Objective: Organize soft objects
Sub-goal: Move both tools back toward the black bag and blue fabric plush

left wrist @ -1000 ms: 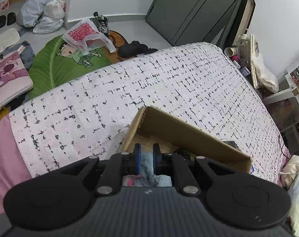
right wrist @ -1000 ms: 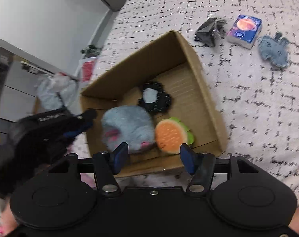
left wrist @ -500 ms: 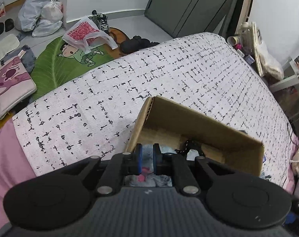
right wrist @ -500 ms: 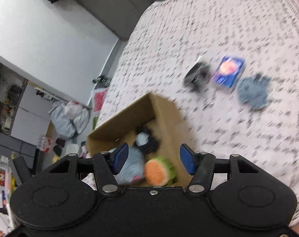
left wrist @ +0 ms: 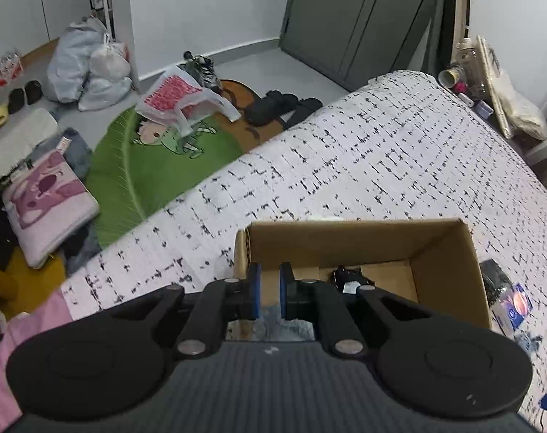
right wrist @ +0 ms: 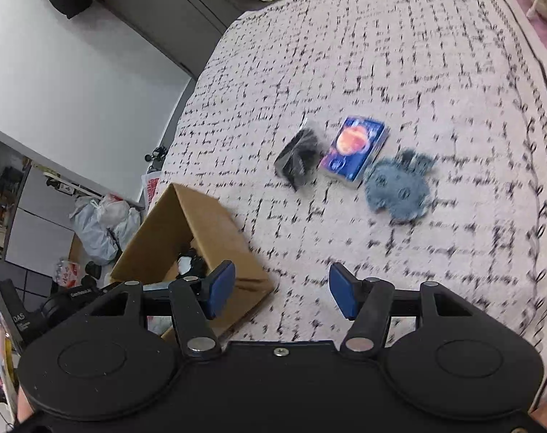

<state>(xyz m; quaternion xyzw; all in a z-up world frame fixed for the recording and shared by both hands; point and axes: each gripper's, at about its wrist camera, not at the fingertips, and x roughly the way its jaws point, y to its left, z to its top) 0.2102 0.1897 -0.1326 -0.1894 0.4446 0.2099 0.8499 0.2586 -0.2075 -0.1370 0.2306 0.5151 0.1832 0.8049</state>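
Over the cardboard box (left wrist: 443, 252), the left gripper (left wrist: 269, 290) has its jaws nearly together (nothing visibly pinched), while the right gripper (right wrist: 280, 290), spread wide, faces a blue-grey plush toy (right wrist: 399, 189) on the bedspread (right wrist: 417, 72).

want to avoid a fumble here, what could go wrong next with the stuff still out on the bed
The blue-grey plush lies right against the blue tissue pack, so the open right gripper may catch both, or snag the black bag beside them.

The cardboard box sits just left of the right gripper, so a swing back could knock it.

The left gripper, jaws nearly together, hangs over the box and may crowd a drop.
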